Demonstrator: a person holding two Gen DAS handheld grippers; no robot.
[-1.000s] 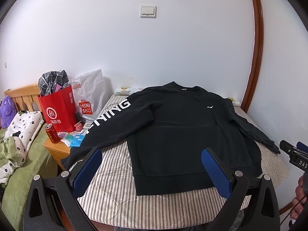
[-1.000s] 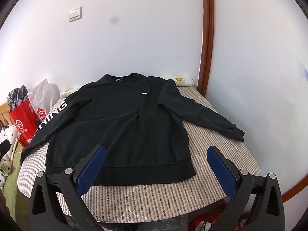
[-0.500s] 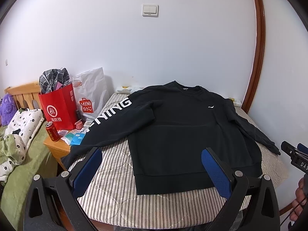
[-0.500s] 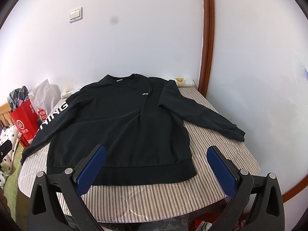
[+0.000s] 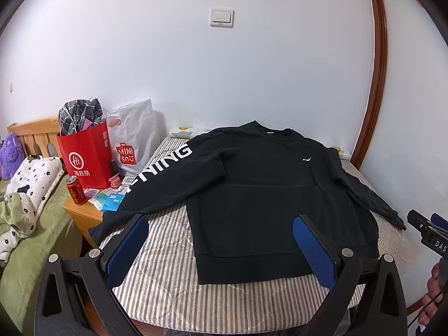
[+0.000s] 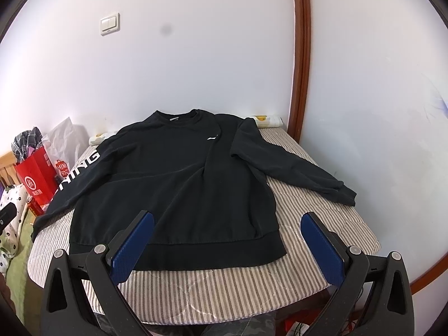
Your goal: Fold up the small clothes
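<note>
Lying flat across the middle of both frames, the black long-sleeved cotton sweatshirt [image 5: 260, 193] [image 6: 179, 184] (white lettering down one sleeve) covers the grey-striped quilted bed surface [image 5: 168, 240] [image 6: 308, 210]. Low in each frame, the left gripper [image 5: 221, 249] and right gripper [image 6: 226, 245] hover with blue-padded fingers spread wide, holding nothing.

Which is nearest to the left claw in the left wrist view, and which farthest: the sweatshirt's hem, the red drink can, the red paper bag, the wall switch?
From the left claw:
1. Hem of the black sweatshirt, right between the fingers, on the striped mattress.
2. Red drink can, left, on the wooden nightstand.
3. Red paper bag, just behind the can.
4. Wall switch, high on the far wall.
</note>
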